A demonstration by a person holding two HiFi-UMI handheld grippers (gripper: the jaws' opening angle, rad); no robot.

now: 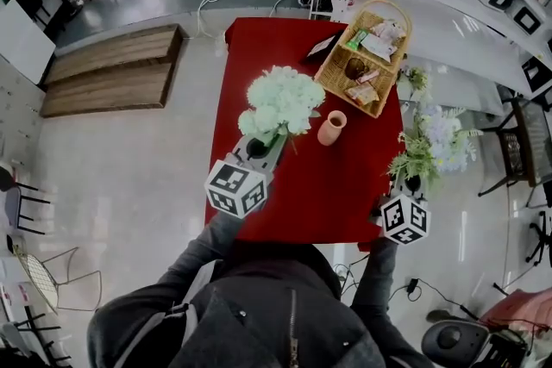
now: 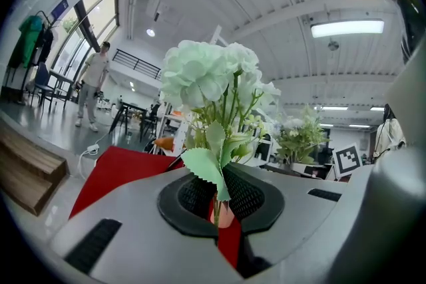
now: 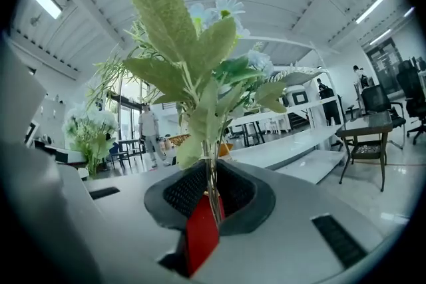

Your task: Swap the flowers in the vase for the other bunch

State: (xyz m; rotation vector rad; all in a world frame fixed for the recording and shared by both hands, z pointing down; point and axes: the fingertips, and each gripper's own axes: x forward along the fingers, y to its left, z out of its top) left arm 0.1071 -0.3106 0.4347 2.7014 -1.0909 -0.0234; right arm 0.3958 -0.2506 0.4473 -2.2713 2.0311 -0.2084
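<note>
- The room is a bright workshop with a pale glossy floor (image 1: 129, 177) and white shelving (image 1: 414, 4) behind the table.
- The red table (image 1: 293, 202) carries a wicker basket (image 1: 330, 80) at its far end. The pink vase (image 1: 331, 127) stands empty mid-table.
- The left gripper (image 1: 257, 146) is clamped tight on the stems of the white hydrangea bunch (image 1: 280, 102), just left of the vase.
- The right gripper (image 1: 412, 184) pinches the thin stems of the blue-and-green bunch (image 1: 435, 142), off the table's right edge.
- Whichever bunch goes in, it should be held with stems upright, centred over the narrow mouth, then lowered before release.

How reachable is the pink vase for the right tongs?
Probably yes: the small pink ceramic vase stands empty, bare red tablecloth between it and the right tongs, which are shut on the pale blue flower bunch.
</note>
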